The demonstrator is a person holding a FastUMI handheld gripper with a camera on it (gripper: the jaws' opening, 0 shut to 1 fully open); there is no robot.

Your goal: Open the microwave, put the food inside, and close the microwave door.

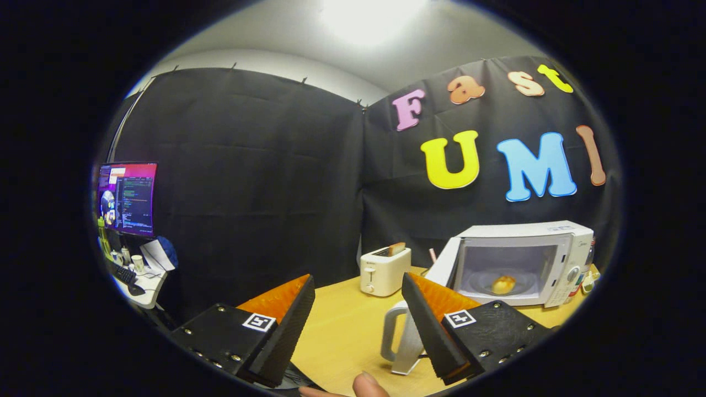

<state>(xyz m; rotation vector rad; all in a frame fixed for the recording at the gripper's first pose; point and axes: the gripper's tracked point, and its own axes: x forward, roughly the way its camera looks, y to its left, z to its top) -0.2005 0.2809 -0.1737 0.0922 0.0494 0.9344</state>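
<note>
Camera riding on gripper [358, 286], facing forward, raised above table [342, 331], microwave [518, 264] well ahead

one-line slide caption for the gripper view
Open gripper hangs over the table; bread roll sits inside the open microwave.

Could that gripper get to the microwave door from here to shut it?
Probably yes. The gripper is open and holds nothing, and the microwave door stands open just beyond it, with food inside. Only the white kettle sits close by.
</note>
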